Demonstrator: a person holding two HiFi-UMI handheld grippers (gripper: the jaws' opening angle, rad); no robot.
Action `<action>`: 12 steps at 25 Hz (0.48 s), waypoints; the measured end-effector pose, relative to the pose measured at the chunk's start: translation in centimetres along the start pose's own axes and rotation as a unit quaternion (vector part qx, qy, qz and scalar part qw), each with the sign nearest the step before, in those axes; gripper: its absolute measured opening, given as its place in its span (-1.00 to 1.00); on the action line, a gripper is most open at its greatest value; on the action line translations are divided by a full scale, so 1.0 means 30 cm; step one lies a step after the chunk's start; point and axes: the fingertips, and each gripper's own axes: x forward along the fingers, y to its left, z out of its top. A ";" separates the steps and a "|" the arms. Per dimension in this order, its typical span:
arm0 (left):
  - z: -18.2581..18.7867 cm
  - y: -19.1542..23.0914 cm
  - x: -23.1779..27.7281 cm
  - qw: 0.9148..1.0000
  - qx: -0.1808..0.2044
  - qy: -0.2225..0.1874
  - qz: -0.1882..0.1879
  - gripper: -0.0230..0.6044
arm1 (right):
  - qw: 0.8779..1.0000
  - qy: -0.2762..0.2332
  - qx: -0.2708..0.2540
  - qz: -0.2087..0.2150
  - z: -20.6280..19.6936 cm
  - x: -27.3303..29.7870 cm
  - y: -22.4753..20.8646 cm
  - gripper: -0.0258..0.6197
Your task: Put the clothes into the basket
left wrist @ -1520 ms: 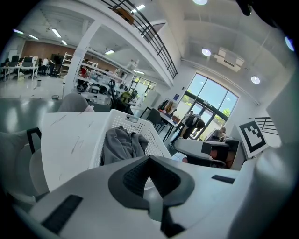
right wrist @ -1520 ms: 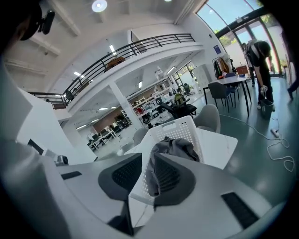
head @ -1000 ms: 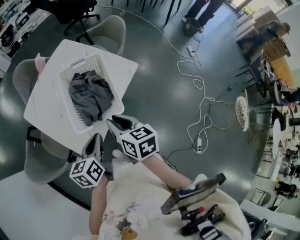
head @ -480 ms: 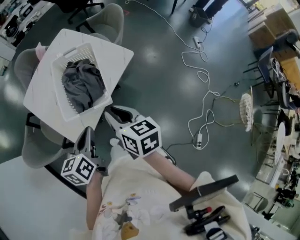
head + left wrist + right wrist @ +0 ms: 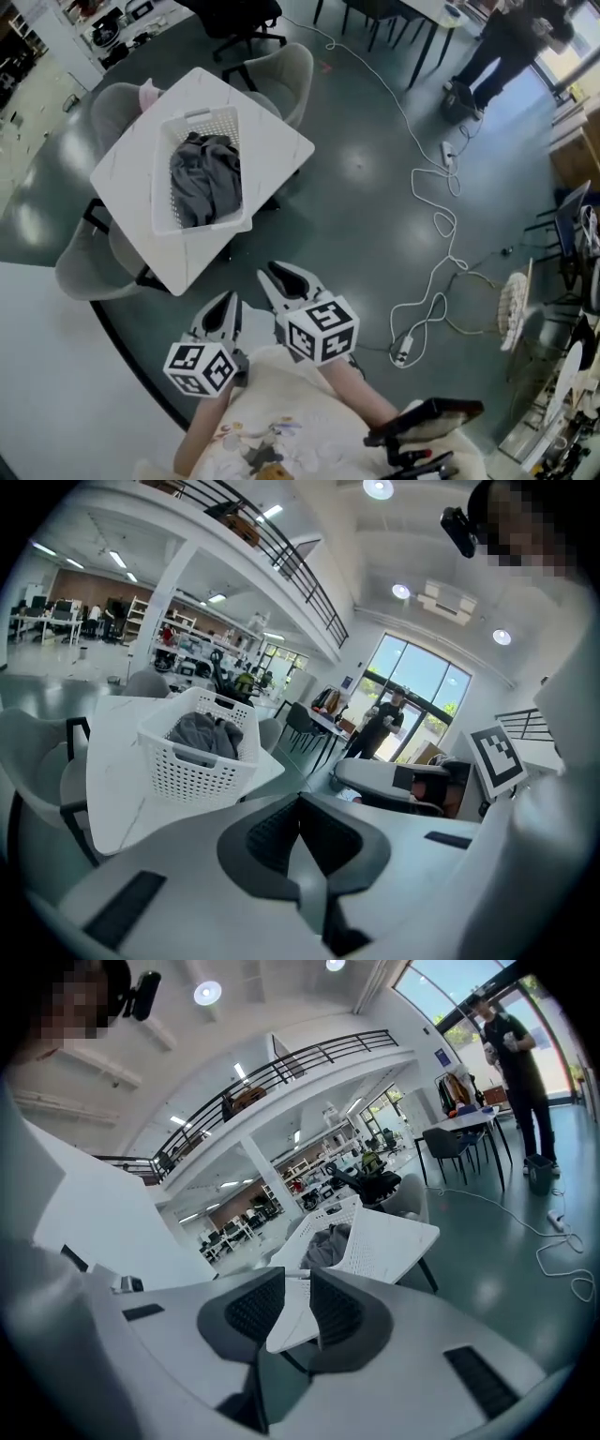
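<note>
just short of the table (image 5: 272, 141) edge, left claw (image 5: 225, 305) shut, right claw (image 5: 281, 279) narrowly apart, both empty.

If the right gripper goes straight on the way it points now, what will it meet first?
Probably the near corner of the white table, before the basket; depth is unclear.

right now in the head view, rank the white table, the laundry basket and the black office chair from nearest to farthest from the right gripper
1. white table: just ahead of the right gripper, with its near corner closest.
2. laundry basket: stands on that table, further in from the near edge.
3. black office chair: beyond the table, at the top edge of the view.
</note>
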 end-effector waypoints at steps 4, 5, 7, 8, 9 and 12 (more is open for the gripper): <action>-0.044 -0.024 -0.027 1.000 -0.015 -0.019 0.015 -0.89 | 1.000 0.016 0.004 0.023 -0.056 -0.014 -0.001 -0.65; -0.060 -0.023 -0.042 0.999 -0.023 -0.020 0.019 -0.89 | 0.999 0.021 0.004 0.029 -0.067 -0.020 0.012 -0.65; -0.090 -0.020 -0.064 0.999 -0.033 -0.019 0.022 -0.89 | 0.999 0.023 0.009 0.038 -0.078 -0.032 0.035 -0.70; -0.100 -0.020 -0.067 0.999 -0.033 -0.018 0.022 -0.89 | 0.999 0.020 0.017 0.045 -0.079 -0.035 0.042 -0.74; -0.107 -0.021 -0.068 0.999 -0.031 -0.015 0.021 -0.89 | 0.998 0.016 0.028 0.054 -0.080 -0.037 0.047 -0.74; -0.117 -0.043 -0.087 1.000 -0.013 -0.007 0.021 -0.89 | 0.996 0.011 0.056 0.069 -0.091 -0.053 0.068 -0.73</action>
